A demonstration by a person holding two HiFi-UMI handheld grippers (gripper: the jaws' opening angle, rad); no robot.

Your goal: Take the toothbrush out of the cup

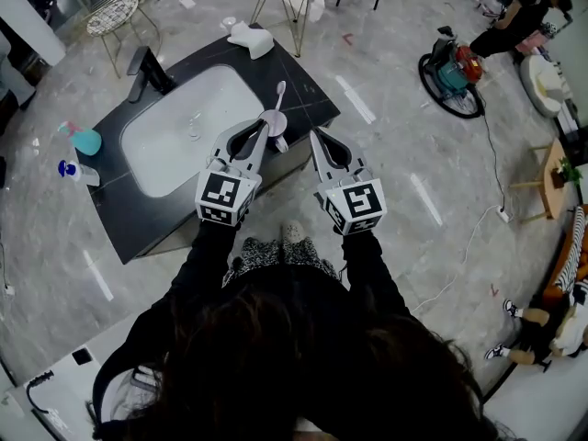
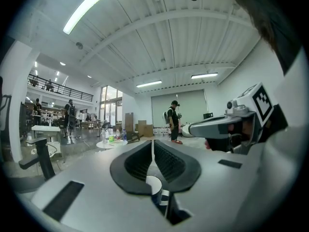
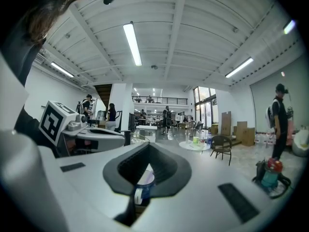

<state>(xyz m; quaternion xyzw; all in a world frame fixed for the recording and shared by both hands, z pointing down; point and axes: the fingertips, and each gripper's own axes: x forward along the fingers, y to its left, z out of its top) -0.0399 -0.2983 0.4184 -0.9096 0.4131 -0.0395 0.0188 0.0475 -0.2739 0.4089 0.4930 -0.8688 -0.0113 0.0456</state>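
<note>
Toothbrush point(image 1: 278, 99) stands in the cup point(image 1: 274, 121) on the dark counter point(image 1: 175, 223), just beside the right end of the white sink point(image 1: 184, 127). Its long axis is near upright, bristle head on top, leaning slightly away from me. Print in view: black-and-white square markers point(image 1: 223, 196) on both gripper cubes point(image 1: 356, 206). My left gripper point(image 1: 265, 126) overlaps the cup's side from my head view, so I can't tell whether they touch. Its jaws are clenched on nothing, and the right gripper point(image 1: 314, 134) is likewise pinched closed and empty.
</note>
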